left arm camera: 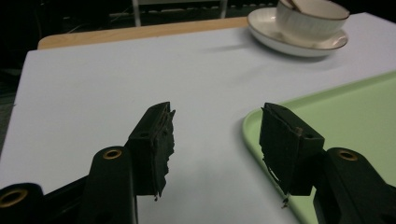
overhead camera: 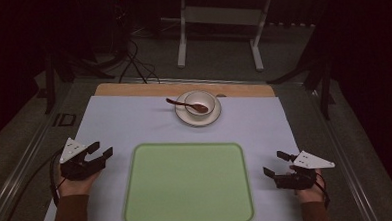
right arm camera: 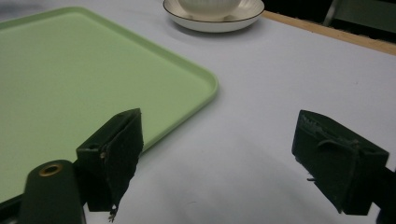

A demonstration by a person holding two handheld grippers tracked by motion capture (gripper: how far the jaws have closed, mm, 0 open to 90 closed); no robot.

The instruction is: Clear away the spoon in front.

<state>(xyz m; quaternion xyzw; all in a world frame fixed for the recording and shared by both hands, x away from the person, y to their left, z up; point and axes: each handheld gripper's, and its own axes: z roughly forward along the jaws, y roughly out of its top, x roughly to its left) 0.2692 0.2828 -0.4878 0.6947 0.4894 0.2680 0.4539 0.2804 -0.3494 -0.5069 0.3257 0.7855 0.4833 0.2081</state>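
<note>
both claws wide, empty: left claw point(overhead camera: 101, 151) beside tray point(overhead camera: 187, 183) left edge, right claw point(overhead camera: 277, 163) beside its right edge. cup point(overhead camera: 202, 103), saucer point(overhead camera: 188, 116), spoon point(overhead camera: 186, 105) near tabletop far edge; judge: grip saucer rim level, lift slow so spoon stays.

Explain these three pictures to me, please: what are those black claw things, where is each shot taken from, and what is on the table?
No robot here: a person sits at the table with a hand-held tool in each hand. Each tool is a gripper with two black jaws. The high view looks down from above the person. There the left gripper is at the left and the right gripper at the right. The other two pictures come from small cameras riding on the grippers, looking out along their jaws.

On the pale sheet covering the table lies a green tray, with nothing on it. Farther back stands a white cup on a saucer, with a brown spoon resting across the cup's rim.

Both grippers are open and hold nothing, one on each side of the tray.
</note>
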